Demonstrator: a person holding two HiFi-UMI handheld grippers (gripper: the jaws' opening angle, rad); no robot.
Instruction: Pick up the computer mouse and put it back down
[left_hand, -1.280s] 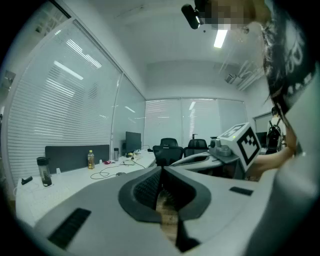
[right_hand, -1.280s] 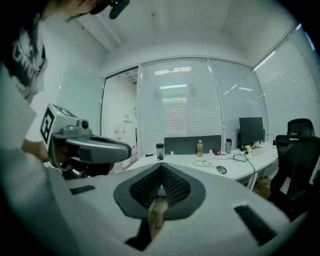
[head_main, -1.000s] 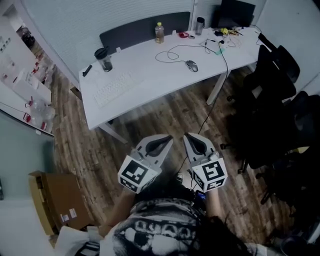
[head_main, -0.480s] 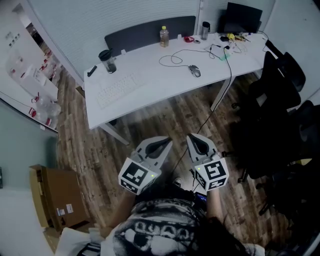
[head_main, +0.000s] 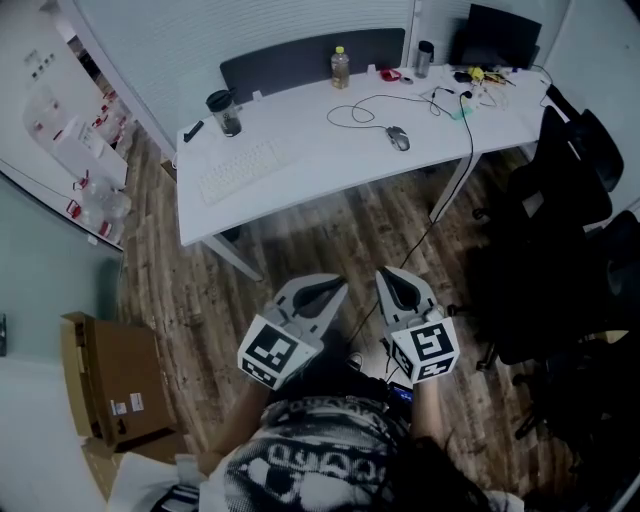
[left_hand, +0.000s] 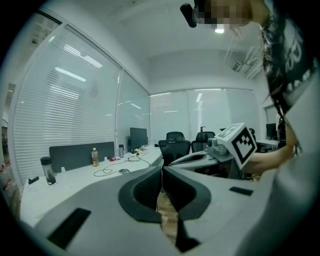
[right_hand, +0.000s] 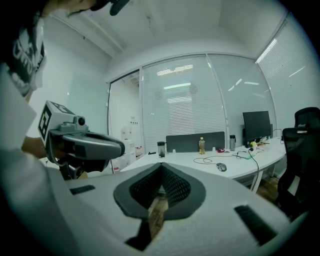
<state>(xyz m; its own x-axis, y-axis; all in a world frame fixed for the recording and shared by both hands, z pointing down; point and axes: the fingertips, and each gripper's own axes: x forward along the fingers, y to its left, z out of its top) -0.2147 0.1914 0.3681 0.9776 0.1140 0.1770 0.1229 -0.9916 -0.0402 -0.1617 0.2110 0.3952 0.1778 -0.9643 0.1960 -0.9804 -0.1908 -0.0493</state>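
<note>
Distance is the first matter to be dealt with. The computer mouse (head_main: 398, 138) lies on the white counter (head_main: 300, 140), towards its right part and well apart from both pairs of tongs, which are held low over the wooden floor (head_main: 300, 240) in front of the person. The left tongs (head_main: 330, 284) are pressed together with nothing between them, and so are the right tongs (head_main: 392, 276) (each gripper view shows only floor past the closed tips).

The step in hand is judged to be the approach, and no pick-up has yet begun. It would be done well if one pair of tongs were chosen, probably the right, since the mouse sits on that side. Those tongs should be spread before the mouse is reached, not over it. The mouse should be taken across its two flanks, with the tips kept level with the counter.

The cable (head_main: 365, 104) loops away behind the mouse, so a low lift is advised, lest the cable be drawn taut. The keyboard (head_main: 240, 168) lies well to the left and should not be disturbed.
</note>
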